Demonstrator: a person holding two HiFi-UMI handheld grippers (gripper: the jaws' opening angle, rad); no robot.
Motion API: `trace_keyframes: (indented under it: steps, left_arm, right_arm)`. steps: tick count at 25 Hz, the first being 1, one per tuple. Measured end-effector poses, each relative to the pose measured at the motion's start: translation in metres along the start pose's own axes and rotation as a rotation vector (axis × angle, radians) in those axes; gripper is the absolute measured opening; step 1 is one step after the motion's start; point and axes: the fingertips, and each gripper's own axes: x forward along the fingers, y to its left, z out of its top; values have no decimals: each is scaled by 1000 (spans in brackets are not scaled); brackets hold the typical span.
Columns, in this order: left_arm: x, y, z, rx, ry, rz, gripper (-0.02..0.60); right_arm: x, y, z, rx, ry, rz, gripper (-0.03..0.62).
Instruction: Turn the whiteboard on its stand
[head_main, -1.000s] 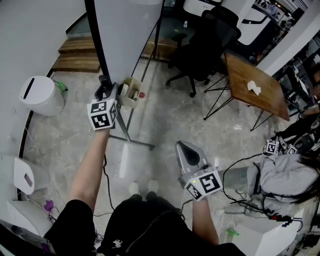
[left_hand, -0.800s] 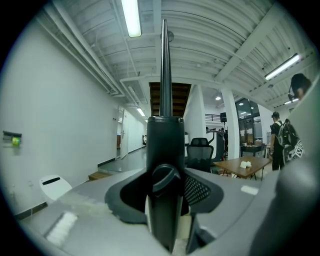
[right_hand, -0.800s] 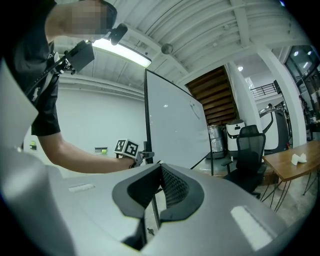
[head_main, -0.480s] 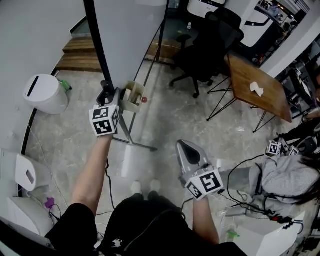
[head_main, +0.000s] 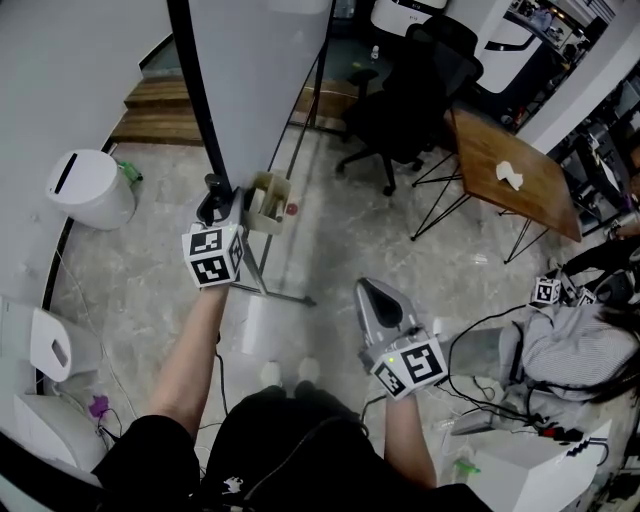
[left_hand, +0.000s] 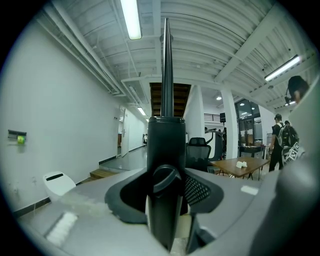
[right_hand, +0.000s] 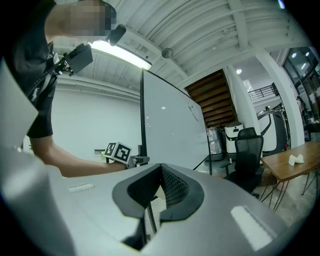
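Whiteboard (head_main: 255, 70): upright on its stand (head_main: 262, 272), edge-on to us, close to the wall at the floor's left edge.
Left gripper (head_main: 213, 195): we pinch its black side frame (head_main: 197, 90) low, beside the tray (head_main: 268, 198); likely for leverage to swing it.
Right gripper (head_main: 374, 298): jaws pressed together, empty, kept near our body, clear of the swing.

Ahead the whiteboard (head_main: 262, 70) blocks, bare floor (head_main: 335, 245) open beside it — office chair (head_main: 410, 100), wooden table (head_main: 512, 178) beyond
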Motion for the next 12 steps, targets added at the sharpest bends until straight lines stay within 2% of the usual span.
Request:
trace_keyframes:
  steps: [12]
  left_arm:
    - [-59, -20, -14, 5, -1, -6, 192]
  right_arm:
    - [-16, 17, -4, -1, -19, 20, 5]
